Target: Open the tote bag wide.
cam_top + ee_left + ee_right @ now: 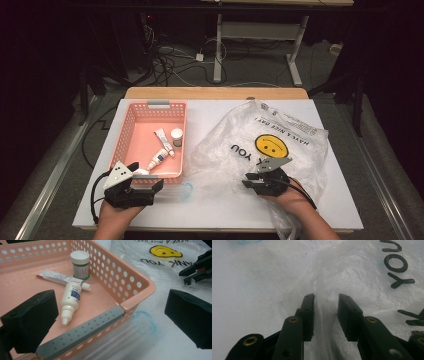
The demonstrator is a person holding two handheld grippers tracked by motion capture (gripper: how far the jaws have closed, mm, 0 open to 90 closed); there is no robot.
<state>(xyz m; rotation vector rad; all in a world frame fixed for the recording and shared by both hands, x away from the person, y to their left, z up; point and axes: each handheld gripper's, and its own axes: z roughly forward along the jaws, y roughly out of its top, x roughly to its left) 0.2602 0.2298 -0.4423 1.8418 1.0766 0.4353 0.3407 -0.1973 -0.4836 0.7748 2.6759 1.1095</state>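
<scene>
Bag fold sitting between right jaws; left jaws spread at basket corner.

Left hand-held gripper is hovering with jaws spread wide, straddling the near right corner of the pink basket, which is holding a tube, a dropper bottle and a small jar, labels too small to read. Right hand-held gripper is lying on the plastic bag, jaws narrowed around a raised fold, a gap showing on each side. Bag is reading "THANK YOU", "HAVE A NICE DAY!".

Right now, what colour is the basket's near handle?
Grey, with small raised dots, on the pink basket; the handle shows best in the left gripper view.
</scene>
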